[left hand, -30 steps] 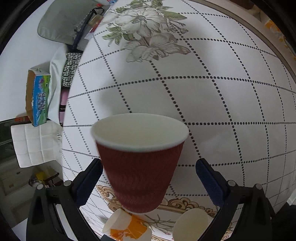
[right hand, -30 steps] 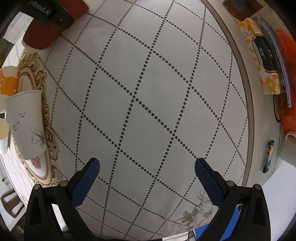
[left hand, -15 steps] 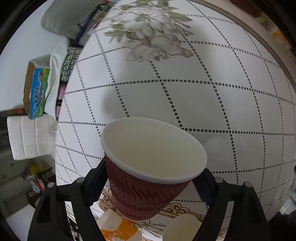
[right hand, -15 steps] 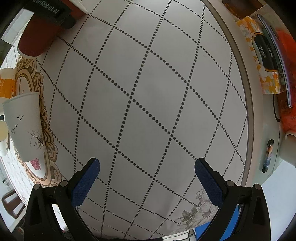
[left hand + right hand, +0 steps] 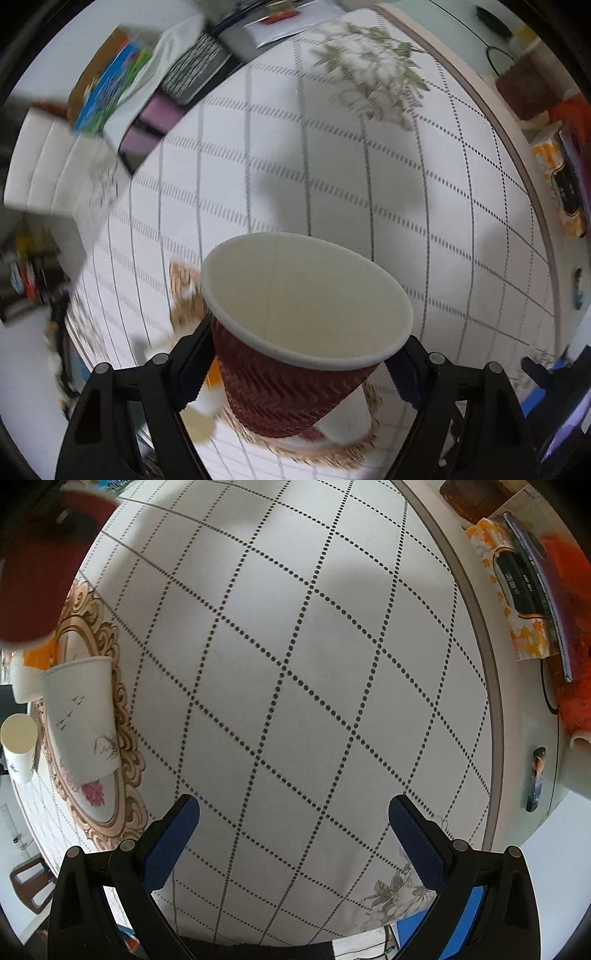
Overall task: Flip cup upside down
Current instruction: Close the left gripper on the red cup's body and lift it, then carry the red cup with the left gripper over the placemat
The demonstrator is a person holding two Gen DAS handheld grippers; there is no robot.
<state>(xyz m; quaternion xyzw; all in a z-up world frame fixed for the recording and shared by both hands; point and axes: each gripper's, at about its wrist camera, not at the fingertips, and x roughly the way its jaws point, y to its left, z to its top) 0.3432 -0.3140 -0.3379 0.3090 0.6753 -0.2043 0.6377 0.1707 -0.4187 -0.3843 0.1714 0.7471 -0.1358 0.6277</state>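
Cup (image 5: 295,332) lifted and tilted since the earlier frame.
It is clamped between left gripper (image 5: 299,362) fingers, mouth toward 12 o'clock; right gripper (image 5: 293,845) is held wide, empty.

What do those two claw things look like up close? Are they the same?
They look alike. Each has two black plastic arms with triangular cut-outs and small silver pins. The right gripper has dark blue textured pads on its fingertips. The left gripper shows the same dark pads, mostly hidden. No cables, sleeves or lettering show.
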